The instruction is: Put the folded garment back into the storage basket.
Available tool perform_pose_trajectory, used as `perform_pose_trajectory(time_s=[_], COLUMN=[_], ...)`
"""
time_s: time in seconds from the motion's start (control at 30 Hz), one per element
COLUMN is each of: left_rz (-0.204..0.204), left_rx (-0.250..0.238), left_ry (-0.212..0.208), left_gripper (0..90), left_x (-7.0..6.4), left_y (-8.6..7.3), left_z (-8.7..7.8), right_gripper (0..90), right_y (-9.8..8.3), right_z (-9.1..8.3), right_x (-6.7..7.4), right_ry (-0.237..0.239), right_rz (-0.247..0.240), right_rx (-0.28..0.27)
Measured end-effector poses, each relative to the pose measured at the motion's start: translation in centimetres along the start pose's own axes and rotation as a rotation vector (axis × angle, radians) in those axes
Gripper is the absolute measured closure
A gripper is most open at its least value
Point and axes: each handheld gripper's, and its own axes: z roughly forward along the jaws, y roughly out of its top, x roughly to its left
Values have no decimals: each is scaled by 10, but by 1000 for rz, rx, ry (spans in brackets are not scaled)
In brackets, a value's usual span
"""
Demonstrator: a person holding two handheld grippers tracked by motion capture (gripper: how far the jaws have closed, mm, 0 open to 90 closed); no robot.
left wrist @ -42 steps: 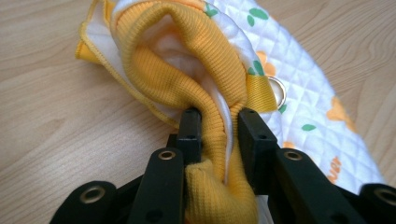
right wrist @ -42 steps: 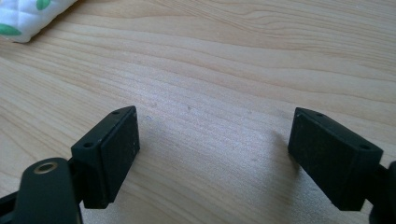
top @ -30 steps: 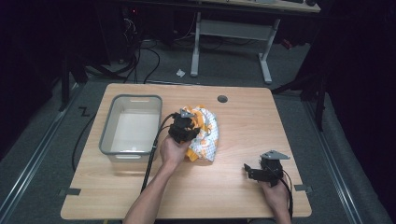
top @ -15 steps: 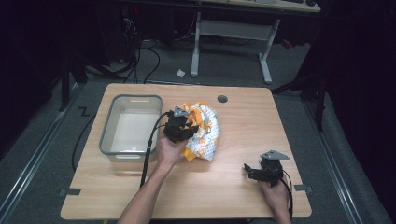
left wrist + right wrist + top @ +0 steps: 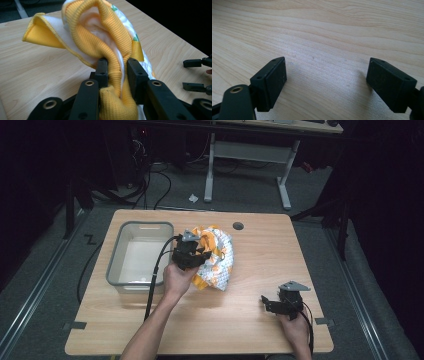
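Note:
A crumpled white and orange-yellow garment [image 5: 216, 257] lies on the wooden table [image 5: 250, 325], just right of a grey plastic bin [image 5: 116, 254]. My left gripper [image 5: 192, 254] is shut on the garment's yellow ribbed edge [image 5: 117, 75], which bunches between its jaws and rises in a loop above them. Low over the bare table near its front right corner, my right gripper [image 5: 270, 304] stands open. Nothing but wood grain lies between its fingertips [image 5: 274, 77].
The grey bin looks empty and stands at the table's left. A round cable hole [image 5: 238, 226] sits near the far edge. Cables and a desk frame [image 5: 250, 155] lie on the floor beyond. My right gripper [image 5: 197, 75] shows at the right edge of the left gripper view.
My left gripper, still holding the garment, has shifted slightly toward the far left, bunching the cloth. The right gripper has stayed put.

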Motion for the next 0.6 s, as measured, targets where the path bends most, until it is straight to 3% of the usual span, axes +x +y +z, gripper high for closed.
perform_pose_trajectory(time_s=[0.6], left_rz=[-17], left_rx=[-51], left_ry=[-14], left_gripper=[730], left_x=[10], left_y=[7], left_z=[-32], right_gripper=[165], right_y=[0], right_z=[0], right_x=[0], right_ry=[0], right_rz=[0], right_rx=[0])
